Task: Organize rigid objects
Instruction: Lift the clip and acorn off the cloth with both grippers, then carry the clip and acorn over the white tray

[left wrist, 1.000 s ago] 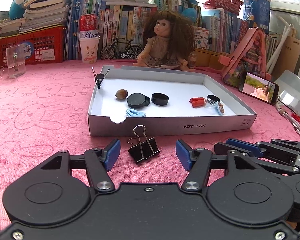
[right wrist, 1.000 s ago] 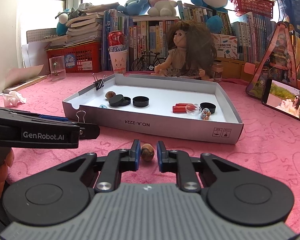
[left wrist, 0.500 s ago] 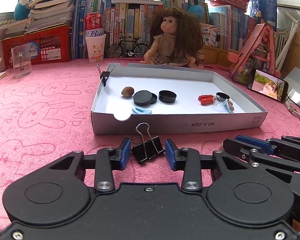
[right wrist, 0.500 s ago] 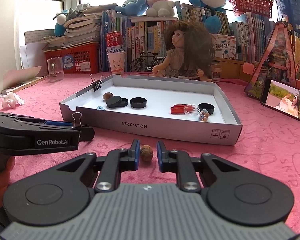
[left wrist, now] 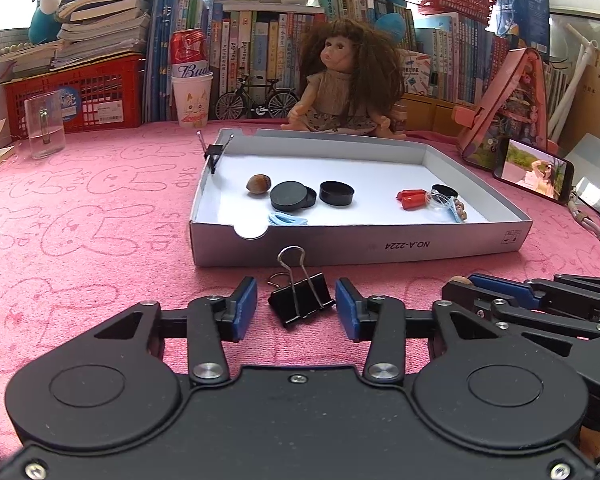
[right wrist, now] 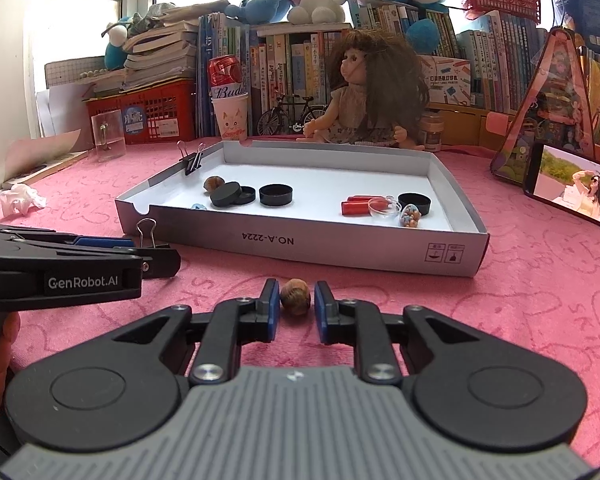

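Note:
A black binder clip point(left wrist: 300, 300) lies on the pink cloth just in front of the grey cardboard tray point(left wrist: 380, 246). My left gripper point(left wrist: 296, 308) straddles it, jaws opening, with a gap between each blue pad and the clip. A brown nut point(right wrist: 295, 298) rests on the cloth between the pads of my right gripper point(right wrist: 297, 302). Those jaws are opening too, with a sliver of space on the nut's right. Each gripper shows in the other's view: the left gripper point(right wrist: 156, 256) with the clip, the right gripper point(left wrist: 460, 288) with the nut.
The tray point(right wrist: 340, 248) holds another nut point(left wrist: 258, 184), black round lids point(left wrist: 292, 196), red pieces point(left wrist: 412, 199), a blue clip and a binder clip point(left wrist: 214, 154) on its left wall. A phone point(left wrist: 534, 174), doll point(left wrist: 340, 92), cup point(left wrist: 190, 98) and book rows stand behind.
My left jaws narrowed around the binder clip, then widened a little; the clip stayed on the cloth. My right jaws eased slightly apart around the nut. Neither hand shifted.

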### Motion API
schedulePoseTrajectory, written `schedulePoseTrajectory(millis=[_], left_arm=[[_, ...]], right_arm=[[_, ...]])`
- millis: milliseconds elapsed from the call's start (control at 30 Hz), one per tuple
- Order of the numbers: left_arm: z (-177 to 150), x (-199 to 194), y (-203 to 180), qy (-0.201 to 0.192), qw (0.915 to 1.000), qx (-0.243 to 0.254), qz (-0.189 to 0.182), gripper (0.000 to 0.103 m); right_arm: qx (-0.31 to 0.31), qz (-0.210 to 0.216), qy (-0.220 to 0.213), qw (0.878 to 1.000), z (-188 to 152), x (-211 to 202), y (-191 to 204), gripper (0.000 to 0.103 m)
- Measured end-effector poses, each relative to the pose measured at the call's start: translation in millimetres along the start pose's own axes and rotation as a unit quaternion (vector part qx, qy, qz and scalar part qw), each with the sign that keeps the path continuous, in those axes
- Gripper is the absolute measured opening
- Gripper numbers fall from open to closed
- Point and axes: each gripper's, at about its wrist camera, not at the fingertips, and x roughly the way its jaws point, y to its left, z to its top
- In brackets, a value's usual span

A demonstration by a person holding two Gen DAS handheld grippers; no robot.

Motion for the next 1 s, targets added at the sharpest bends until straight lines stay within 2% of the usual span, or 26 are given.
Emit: schedulePoseTrajectory(millis=[33,100,400,500,600,667,733,800,1000], left_arm=[[-0.5,-0.7,0.7,0.001,1.0000,-0.002,0.001,0.044],[-1.9,-2.5,2.6,0.000,1.0000,0.001,0.004,0.046],[-3.6,-5.0,11.2,-0.002,0.9999,0.003,0.011,0.048],[-3.2,-2.6,7.4,-0.002,0.9999,0.007,0.009,0.046],[-5.2,-2.9,3.5,-0.006,0.9997,0.019,0.011,0.033],[-5.7,-4.5,3.5,-0.006,0.9998,0.019,0.005,0.032],[-5.4,-5.6,4.1,-0.005,0.9999,0.015,0.000,0.032],[-4.2,-6.7,3.7,-0.003,0.9999,0.011,-0.005,0.031],[1.0,-13.8,-0.2,-0.011,0.9997,0.011,-0.017,0.031]], right_arm=[[0.003,-0.001,-0.001,1.000,-0.3,-0.5,-0.8,0.031],[0.008,-0.002,-0.001,1.000,-0.9,-1.4,-2.9,0.044],[0.011,-0.006,-0.004,1.000,-3.0,-1.5,-4.0,0.046],[-0.002,-0.014,-0.009,1.000,-4.3,0.7,2.5,0.052],[-0.023,-0.028,-0.012,0.999,-6.7,0.9,10.4,0.051],[-0.020,-0.027,-0.012,0.999,-6.5,0.1,10.3,0.046],[-0.013,-0.023,-0.011,1.000,-5.2,-0.5,8.7,0.027],[-0.008,-0.023,-0.007,1.000,-3.2,-0.8,6.6,0.020],[0.005,-0.022,-0.008,1.000,1.9,-3.5,1.7,0.020]])
